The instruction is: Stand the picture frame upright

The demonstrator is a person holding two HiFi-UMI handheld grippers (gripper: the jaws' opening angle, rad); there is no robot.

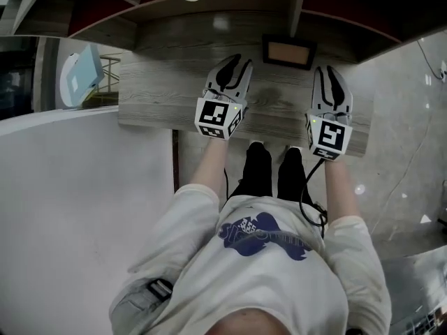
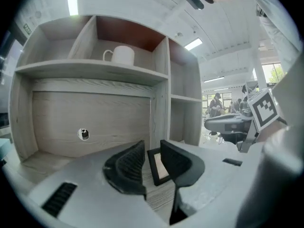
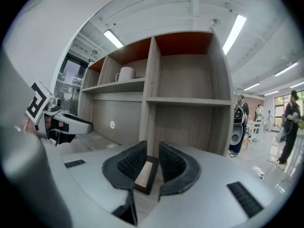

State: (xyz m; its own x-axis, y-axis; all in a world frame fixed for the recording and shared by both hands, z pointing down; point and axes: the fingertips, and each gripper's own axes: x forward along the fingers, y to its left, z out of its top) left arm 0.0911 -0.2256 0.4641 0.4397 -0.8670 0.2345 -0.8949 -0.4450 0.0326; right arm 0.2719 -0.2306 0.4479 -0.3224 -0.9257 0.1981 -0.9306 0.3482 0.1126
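A small black picture frame [image 1: 288, 51] with a tan insert lies flat on the grey wood desk [image 1: 160, 96], near the back under the shelf unit. My left gripper [image 1: 234, 68] hovers over the desk to the frame's left, its jaws apart with nothing between them. In the left gripper view the frame [image 2: 158, 167] shows through the gap of that gripper [image 2: 152, 147]. My right gripper [image 1: 330, 81] hovers just right of the frame, clear of it. Its jaws [image 3: 152, 149] stand narrowly apart, and the frame [image 3: 144, 175] lies on the desk beyond them, untouched.
The shelf unit [image 3: 151, 99] rises behind the desk, with several compartments and a white mug [image 2: 122, 55] on an upper shelf. The desk's front edge [image 1: 147, 125] runs just ahead of the person's shoes [image 1: 257, 160]. A white partition [image 1: 77, 201] is at the left.
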